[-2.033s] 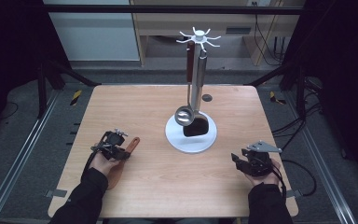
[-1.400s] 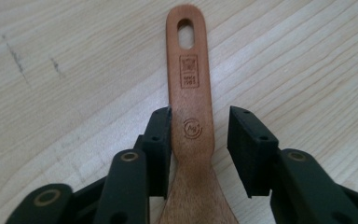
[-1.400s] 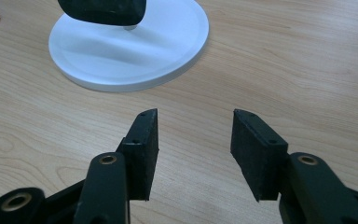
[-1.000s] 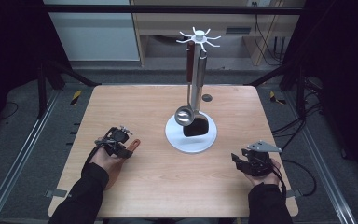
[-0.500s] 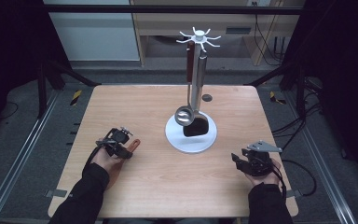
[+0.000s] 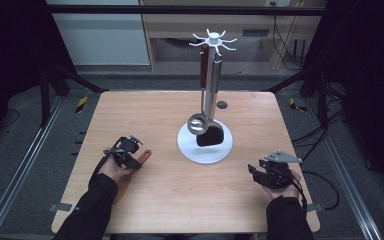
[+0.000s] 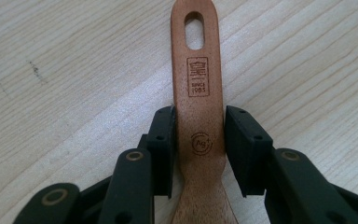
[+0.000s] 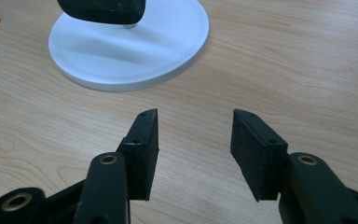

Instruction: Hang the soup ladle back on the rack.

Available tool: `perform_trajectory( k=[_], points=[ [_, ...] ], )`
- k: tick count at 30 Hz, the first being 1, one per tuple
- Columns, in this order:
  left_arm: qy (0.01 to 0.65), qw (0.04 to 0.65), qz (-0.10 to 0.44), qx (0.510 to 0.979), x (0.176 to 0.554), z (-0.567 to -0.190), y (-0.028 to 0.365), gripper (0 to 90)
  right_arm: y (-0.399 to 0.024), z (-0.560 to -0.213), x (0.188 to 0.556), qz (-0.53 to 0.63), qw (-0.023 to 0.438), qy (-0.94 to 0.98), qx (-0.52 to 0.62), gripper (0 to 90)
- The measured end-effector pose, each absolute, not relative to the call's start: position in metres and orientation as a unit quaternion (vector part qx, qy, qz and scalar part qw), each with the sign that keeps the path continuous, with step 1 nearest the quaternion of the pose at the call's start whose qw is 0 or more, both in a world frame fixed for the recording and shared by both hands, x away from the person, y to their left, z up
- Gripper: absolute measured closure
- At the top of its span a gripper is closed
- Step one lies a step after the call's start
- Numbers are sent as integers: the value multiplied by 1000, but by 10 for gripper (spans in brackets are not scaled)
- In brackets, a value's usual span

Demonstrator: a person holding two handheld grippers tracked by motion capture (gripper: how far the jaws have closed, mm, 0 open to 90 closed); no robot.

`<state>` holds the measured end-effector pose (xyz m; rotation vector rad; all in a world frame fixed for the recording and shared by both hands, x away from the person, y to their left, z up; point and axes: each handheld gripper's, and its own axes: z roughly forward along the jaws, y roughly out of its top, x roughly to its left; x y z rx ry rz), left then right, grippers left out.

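A wooden spoon [image 7: 198,88] lies flat on the table, its handle with the hanging slot pointing away from my left gripper [image 7: 199,116]. The two black jaws stand on either side of the handle, pads against its edges, shut on it. In the high view my left gripper [image 6: 128,151] is at the table's front left, and the spoon's handle tip [image 6: 145,154] pokes out to its right. My right gripper [image 6: 262,172] rests at the front right, open [image 8: 195,116], with bare wood between its pads.
A white utensil stand [image 6: 205,150] rises mid-table, with a steel ladle [image 6: 197,123] and a black spatula [image 6: 210,136] hanging from its top hooks. Its base [image 8: 168,42] lies ahead and left of my right gripper. A small dark disc [image 6: 222,105] sits behind it.
My left gripper has shifted slightly right and forward along the spoon's handle and settled there. The right gripper has stayed still.
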<state>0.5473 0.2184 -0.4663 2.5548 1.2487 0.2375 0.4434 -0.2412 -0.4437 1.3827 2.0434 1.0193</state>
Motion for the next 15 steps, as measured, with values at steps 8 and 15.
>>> perform_trajectory(
  k=[8, 15],
  points=[
    [429, 146, 83, 888, 547, -467, 218, 628, -241, -444, 444, 372, 233, 744, 504, 517],
    [426, 152, 85, 888, 546, -467, 218, 650, -241, -444, 444, 372, 233, 744, 504, 518]
  ],
)
